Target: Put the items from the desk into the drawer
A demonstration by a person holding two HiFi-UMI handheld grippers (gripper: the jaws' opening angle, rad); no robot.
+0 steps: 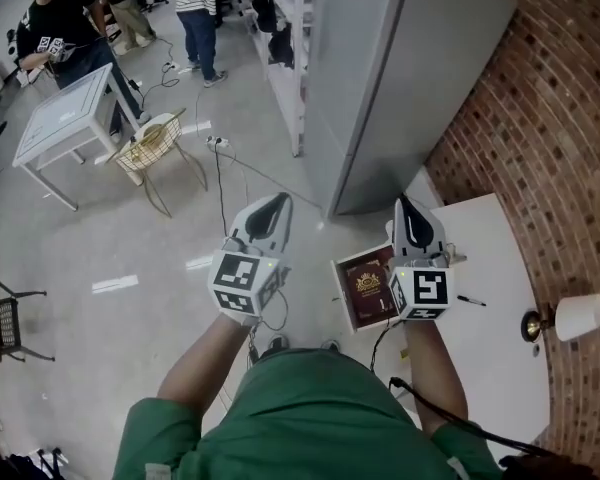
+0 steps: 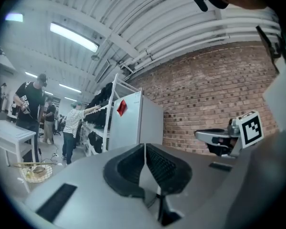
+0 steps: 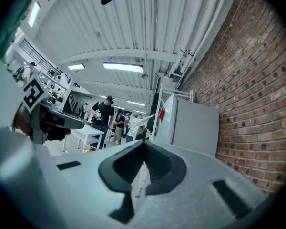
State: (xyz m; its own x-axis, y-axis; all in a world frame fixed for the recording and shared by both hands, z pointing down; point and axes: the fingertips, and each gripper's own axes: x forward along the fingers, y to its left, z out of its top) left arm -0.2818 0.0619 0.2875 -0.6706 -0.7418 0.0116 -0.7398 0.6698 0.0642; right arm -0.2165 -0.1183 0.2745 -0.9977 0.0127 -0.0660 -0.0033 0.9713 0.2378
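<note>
A dark red booklet point(image 1: 366, 286) with a gold emblem lies at the left edge of the white desk point(image 1: 500, 348). A black pen point(image 1: 470, 300) lies to its right. My right gripper point(image 1: 409, 210) is held above the booklet's right side, jaws shut and empty, pointing away from me. My left gripper point(image 1: 274, 210) hovers over the floor left of the desk, also shut with nothing in it. In the left gripper view the pads point(image 2: 155, 163) meet at a thin line, and the right gripper view shows the same point(image 3: 144, 149). No drawer shows in any view.
A tall grey cabinet point(image 1: 400, 78) stands just beyond the desk, with a brick wall point(image 1: 560, 138) to the right. A white roll point(image 1: 580, 316) and a brass fitting point(image 1: 532, 325) sit at the desk's right side. A white table point(image 1: 65, 123), a wire basket point(image 1: 150, 146), floor cables and people stand far left.
</note>
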